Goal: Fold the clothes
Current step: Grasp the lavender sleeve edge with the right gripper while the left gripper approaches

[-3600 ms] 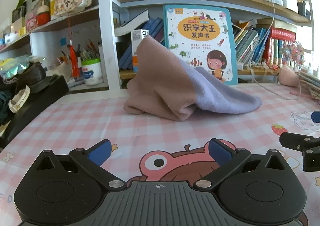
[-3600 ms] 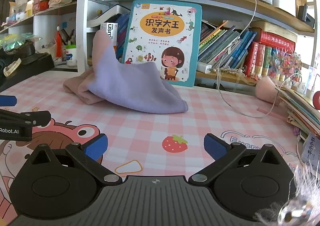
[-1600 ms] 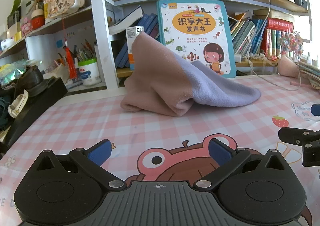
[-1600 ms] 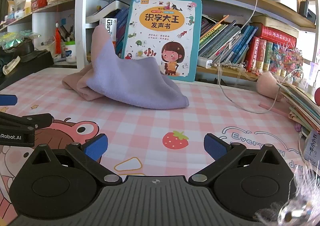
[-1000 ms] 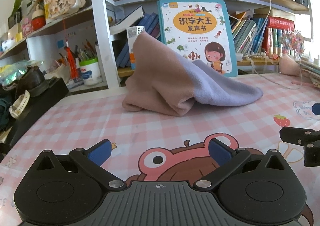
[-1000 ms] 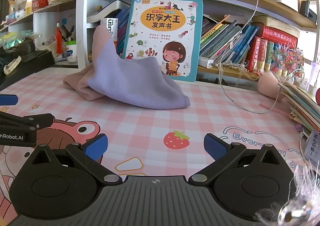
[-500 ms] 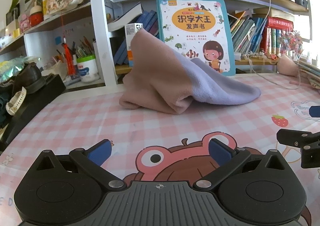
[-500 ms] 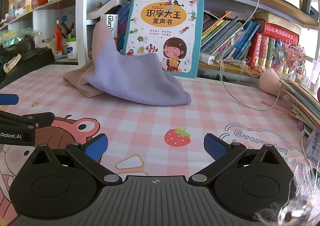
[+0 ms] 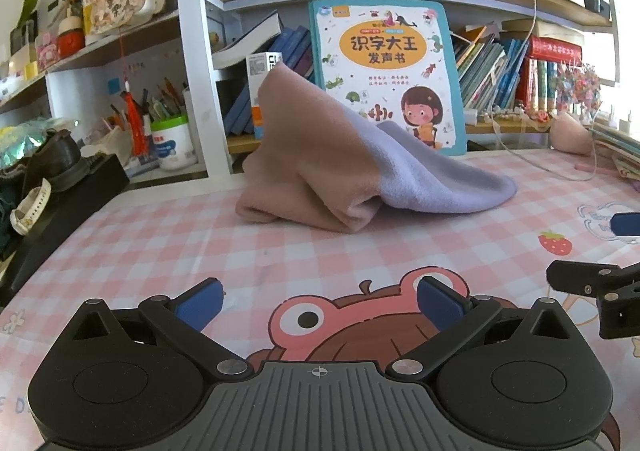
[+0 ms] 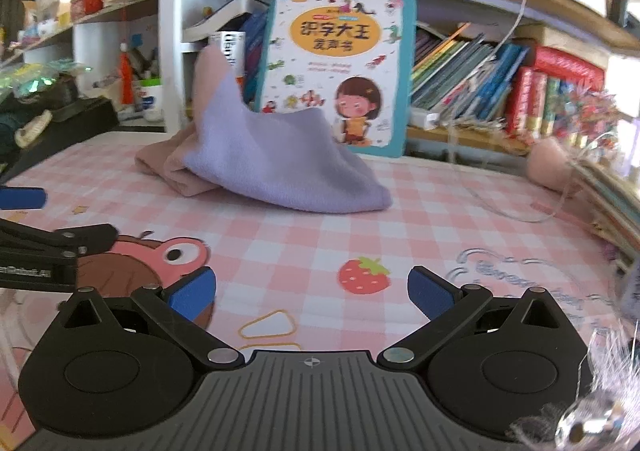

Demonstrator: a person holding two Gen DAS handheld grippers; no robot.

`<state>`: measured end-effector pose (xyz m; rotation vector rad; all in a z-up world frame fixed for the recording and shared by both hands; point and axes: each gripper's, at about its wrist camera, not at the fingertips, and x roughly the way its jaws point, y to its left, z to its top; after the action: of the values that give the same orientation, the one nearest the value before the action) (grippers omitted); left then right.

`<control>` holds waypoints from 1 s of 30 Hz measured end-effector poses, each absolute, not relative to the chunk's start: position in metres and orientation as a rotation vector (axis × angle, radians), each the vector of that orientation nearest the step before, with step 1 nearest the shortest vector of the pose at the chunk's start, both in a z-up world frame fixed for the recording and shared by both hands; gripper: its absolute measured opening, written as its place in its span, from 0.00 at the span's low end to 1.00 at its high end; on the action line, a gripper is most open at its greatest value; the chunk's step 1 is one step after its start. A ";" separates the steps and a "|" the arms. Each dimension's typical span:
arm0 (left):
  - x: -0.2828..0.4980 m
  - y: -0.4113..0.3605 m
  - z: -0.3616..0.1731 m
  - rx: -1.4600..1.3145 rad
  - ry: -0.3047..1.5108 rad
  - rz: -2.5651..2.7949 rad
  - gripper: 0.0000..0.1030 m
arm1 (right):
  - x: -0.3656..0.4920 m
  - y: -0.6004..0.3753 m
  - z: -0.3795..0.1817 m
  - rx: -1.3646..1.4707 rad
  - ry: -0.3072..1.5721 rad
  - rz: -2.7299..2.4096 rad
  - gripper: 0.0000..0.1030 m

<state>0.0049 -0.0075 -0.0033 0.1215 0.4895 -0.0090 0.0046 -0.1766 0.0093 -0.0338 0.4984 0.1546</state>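
Note:
A pink and lilac fleece garment (image 9: 340, 167) lies crumpled in a heap at the back of the desk, one corner propped up against the books; in the right wrist view the garment (image 10: 276, 159) shows mostly its lilac side. My left gripper (image 9: 320, 301) is open and empty, low over the desk mat well in front of the heap. My right gripper (image 10: 312, 291) is also open and empty, to the right of the left one and equally short of the cloth. One of the right gripper's fingers (image 9: 588, 279) shows at the left wrist view's right edge.
A pink checked desk mat (image 9: 192, 247) with cartoon prints covers the desk. A big children's book (image 9: 384, 67) stands behind the garment, against shelves packed with books. A pen cup (image 9: 170, 141) and black box (image 9: 68, 195) sit at left; a cable (image 10: 516, 207) and book pile (image 10: 612, 195) at right.
Both grippers stay open and drift only slightly. The right wrist view has shifted a little toward the garment, which itself has not moved.

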 end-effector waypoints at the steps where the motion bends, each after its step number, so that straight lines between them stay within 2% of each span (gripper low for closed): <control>1: 0.005 -0.008 -0.003 0.123 0.491 -0.008 1.00 | 0.006 -0.178 0.009 -0.023 0.506 0.173 1.00; 9: 0.005 -0.010 -0.004 0.139 0.493 -0.007 1.00 | 0.045 -0.201 0.023 0.055 0.485 0.227 1.00; 14: 0.008 -0.012 -0.006 0.154 0.512 -0.006 1.00 | 0.111 -0.228 0.024 0.174 0.537 0.228 0.94; 16: 0.008 -0.012 -0.006 0.156 0.508 0.003 1.00 | 0.137 -0.233 0.021 0.176 0.561 0.199 0.84; 20: 0.005 -0.010 -0.004 0.150 0.491 0.029 1.00 | 0.178 -0.234 0.011 0.154 0.624 0.177 0.76; 23: 0.005 -0.007 -0.004 0.136 0.492 0.042 1.00 | 0.194 -0.227 0.005 0.110 0.649 0.163 0.59; 24: 0.006 -0.006 -0.003 0.130 0.493 0.041 1.00 | 0.197 -0.224 0.004 0.093 0.652 0.157 0.49; 26: 0.005 -0.004 -0.003 0.116 0.487 0.042 1.00 | 0.191 -0.225 0.008 0.111 0.657 0.181 0.20; 27: 0.004 -0.003 -0.002 0.109 0.484 0.042 1.00 | 0.184 -0.227 0.011 0.145 0.659 0.208 0.16; 30: 0.001 0.000 -0.001 0.087 0.466 0.036 1.00 | 0.150 -0.223 0.022 0.311 0.663 0.380 0.14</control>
<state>0.0010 -0.0003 -0.0010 0.0872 0.4656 0.0361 0.1504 -0.2228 0.0224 0.3110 0.6628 0.3801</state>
